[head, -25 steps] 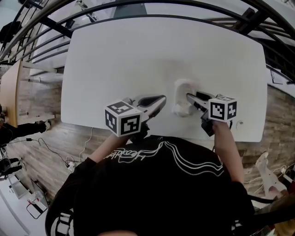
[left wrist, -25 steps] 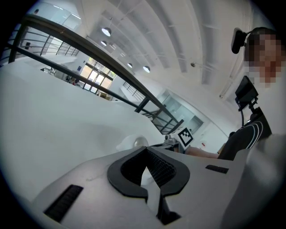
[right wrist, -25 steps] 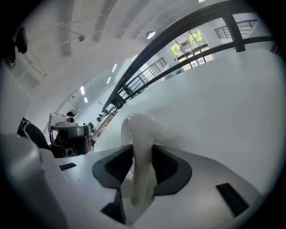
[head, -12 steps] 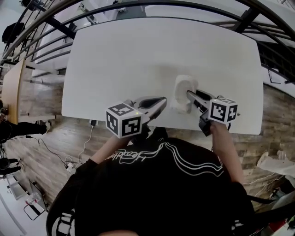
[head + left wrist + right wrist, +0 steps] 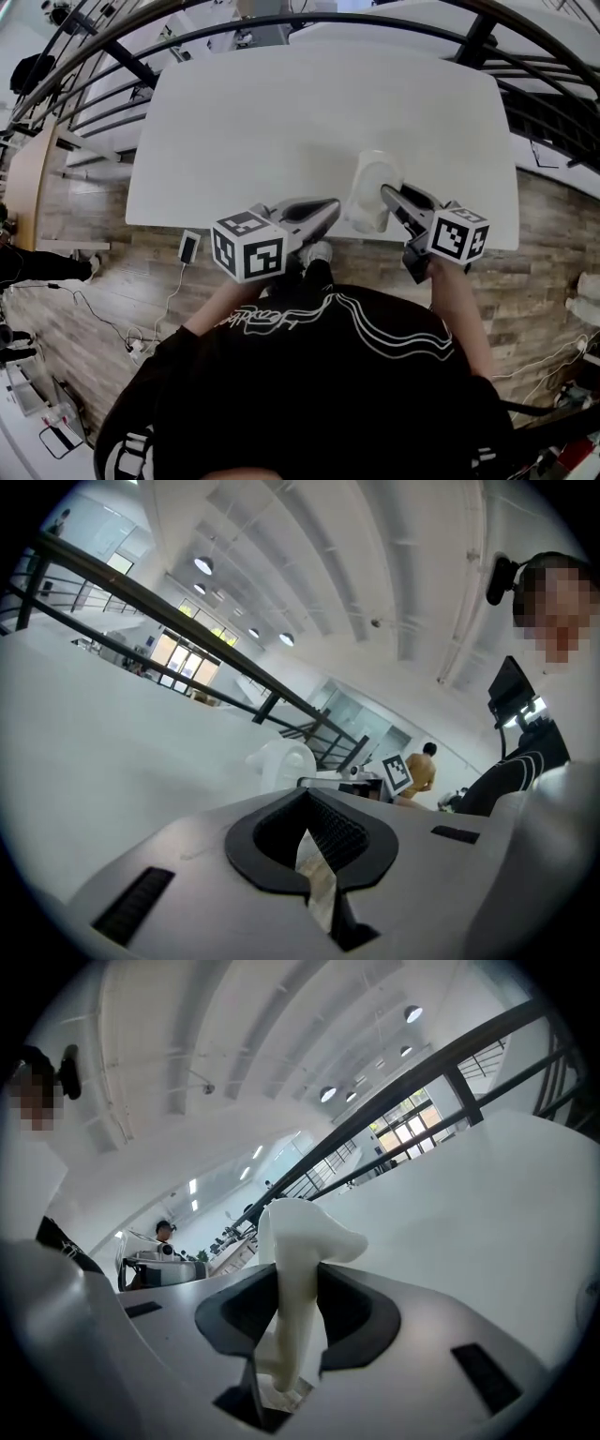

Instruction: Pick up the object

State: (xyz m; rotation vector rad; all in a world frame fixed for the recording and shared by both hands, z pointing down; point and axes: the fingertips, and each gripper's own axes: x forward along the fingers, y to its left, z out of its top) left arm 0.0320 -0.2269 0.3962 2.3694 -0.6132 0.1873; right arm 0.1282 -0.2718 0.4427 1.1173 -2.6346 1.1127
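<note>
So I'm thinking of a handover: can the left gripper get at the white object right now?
Probably yes. The object is held by the right gripper, close beside the left gripper, and nothing stands between them. The left one's fingers are shut and would need to open first.

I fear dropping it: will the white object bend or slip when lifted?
The white object is probably rigid: it shows no bending in the right gripper. Its smooth surface may slip. Its wide top above a thin stem could make it tip.
</note>
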